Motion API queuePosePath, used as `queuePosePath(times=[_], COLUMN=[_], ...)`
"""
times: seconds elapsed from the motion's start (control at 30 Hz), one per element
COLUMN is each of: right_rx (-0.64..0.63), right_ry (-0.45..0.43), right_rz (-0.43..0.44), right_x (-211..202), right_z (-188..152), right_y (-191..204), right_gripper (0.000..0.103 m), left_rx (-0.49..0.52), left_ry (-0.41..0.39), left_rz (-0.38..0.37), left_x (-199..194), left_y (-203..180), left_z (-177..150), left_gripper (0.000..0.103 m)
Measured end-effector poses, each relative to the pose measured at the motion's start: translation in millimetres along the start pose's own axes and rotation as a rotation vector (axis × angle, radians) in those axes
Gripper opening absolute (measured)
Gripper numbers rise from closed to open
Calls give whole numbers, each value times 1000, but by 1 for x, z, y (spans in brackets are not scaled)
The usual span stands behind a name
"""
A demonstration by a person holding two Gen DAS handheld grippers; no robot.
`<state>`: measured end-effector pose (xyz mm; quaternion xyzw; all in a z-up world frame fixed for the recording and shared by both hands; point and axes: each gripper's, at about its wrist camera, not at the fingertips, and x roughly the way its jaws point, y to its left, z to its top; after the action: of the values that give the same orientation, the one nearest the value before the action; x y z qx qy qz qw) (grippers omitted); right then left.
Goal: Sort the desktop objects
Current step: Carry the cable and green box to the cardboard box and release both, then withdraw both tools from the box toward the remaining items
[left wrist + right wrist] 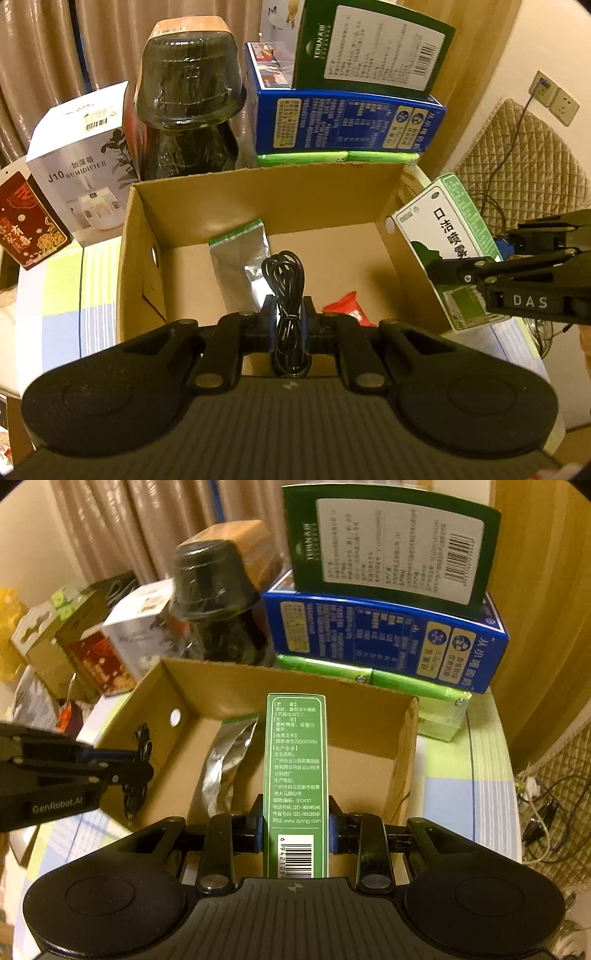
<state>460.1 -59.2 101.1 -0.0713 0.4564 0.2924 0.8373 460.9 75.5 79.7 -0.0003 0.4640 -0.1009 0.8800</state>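
My left gripper [289, 318] is shut on a coiled black cable [284, 291], held over the near side of an open cardboard box [258, 195]. A silver foil pouch [240, 266] and a red packet [347, 306] lie inside the box. My right gripper [295, 825] is shut on a slim green-and-white medicine carton [295, 760], which points out over the same cardboard box [295, 679]. In the left wrist view that carton [447, 243] hangs at the box's right wall with the right gripper [465, 275] on it. The left gripper [133, 768] with the cable [138, 771] shows at the box's left wall.
Behind the box stand a white humidifier box [81, 166], a dark wrapped jar [188, 103], a blue carton [347, 122] with a green box [373, 44] on top, and green packs [332, 158]. A red box [29, 221] stands far left. Curtains hang behind; a checked tablecloth [70, 295] covers the table.
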Motion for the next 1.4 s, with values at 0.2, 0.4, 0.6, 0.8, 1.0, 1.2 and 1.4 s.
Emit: queuePosePath(times=[0.2,0.4,0.6,0.8,1.0,1.2,1.4], right_rx=[77,55,41,6,-79,-127,-124], right_ry=[-130,-121,-105,-105,-105,-91,-94], right_rz=[58,54,41,18,8,20,5], right_x=[-5,-12,-29,-60,-90,-111,-128], right_z=[3,-12,-43,-72,-110,-152,-189], right_y=[-10,-12,-17,-13,11,34,41], right_gripper=[63,65,71,80,99,101,101], left_rx=[-113,-142,-149,-154,-140,-168,-199], left_ry=[-72,-73,-67,-64,-50,-45,-66], left_rz=[-3,-5,-10,-3,24,29,52], left_x=[7,5,-11,-38,-64,-90,-120], left_y=[14,24,26,20,5,-6,-12], left_z=[1,-13,-37,-64,-102,-145,-183], left_gripper=[41,41,41,50,65,82,94])
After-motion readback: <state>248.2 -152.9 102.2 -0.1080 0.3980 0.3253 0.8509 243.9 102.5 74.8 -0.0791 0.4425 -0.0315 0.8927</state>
